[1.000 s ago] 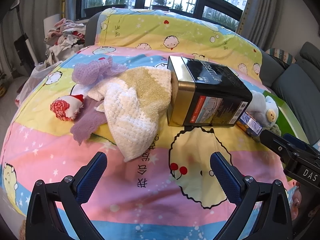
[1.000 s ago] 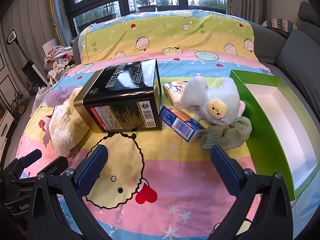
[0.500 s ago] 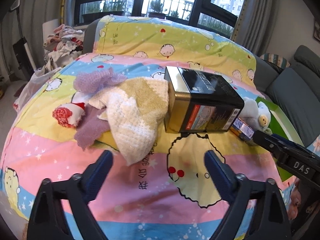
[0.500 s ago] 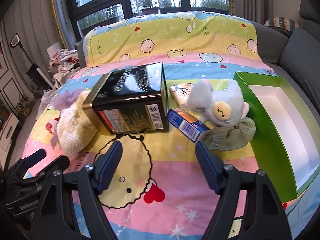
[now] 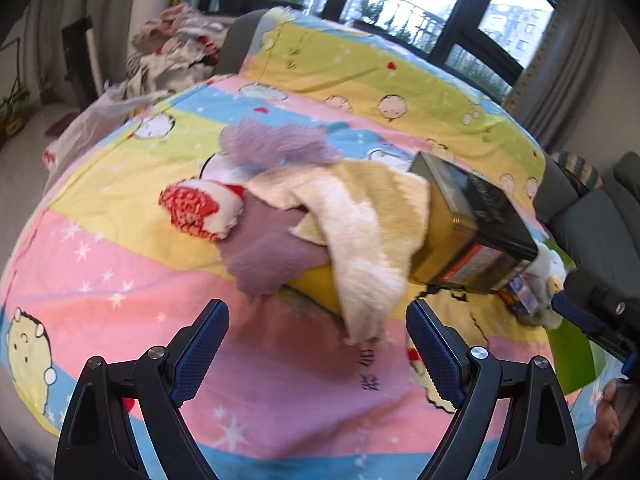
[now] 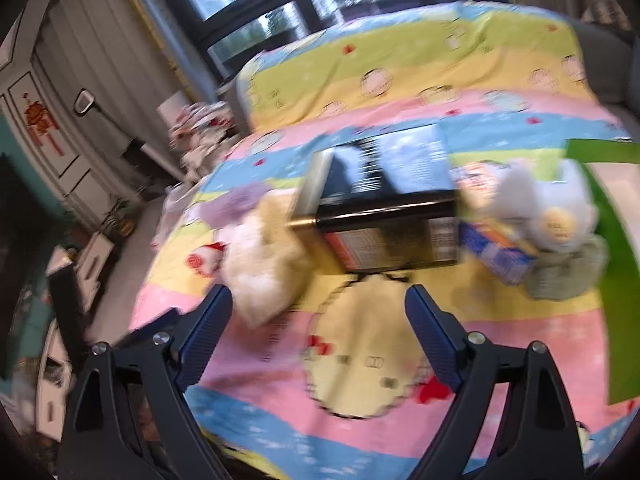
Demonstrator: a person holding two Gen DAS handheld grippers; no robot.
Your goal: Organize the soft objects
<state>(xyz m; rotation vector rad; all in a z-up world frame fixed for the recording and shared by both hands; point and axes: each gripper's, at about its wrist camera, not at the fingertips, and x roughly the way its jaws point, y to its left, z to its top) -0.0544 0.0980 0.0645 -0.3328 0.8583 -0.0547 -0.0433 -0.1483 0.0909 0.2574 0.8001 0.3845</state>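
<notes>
**Both hand-held grippers hover empty over a cluttered bed**

The left hand-held gripper [image 5: 318,344] is spread wide with nothing between its jaws, aimed at the heap of soft things on the cartoon-print striped bedspread [image 5: 120,280]. That heap holds a cream-and-yellow knitted towel [image 5: 360,232] draped over a fuzzy lilac cloth [image 5: 264,252], with a small red-and-white plush toy [image 5: 200,210] just beside them. The towel's right edge leans against a black-and-gold rectangular tin [image 5: 472,232], a hard item probably meant to be left alone.

The right hand-held gripper [image 6: 318,340] also stands spread and empty; its jaws have just been opening further. Its view is blurred, yet it shows a pale grey plush animal [image 6: 536,200] and a crumpled olive-green cloth [image 6: 568,270] lying next to an open green box with a white inside [image 6: 616,280], a likely destination for the soft items. A small blue carton [image 6: 496,252] lies between tin and plush.

Nothing has yet been gathered, so the sorting looks barely begun.
</notes>
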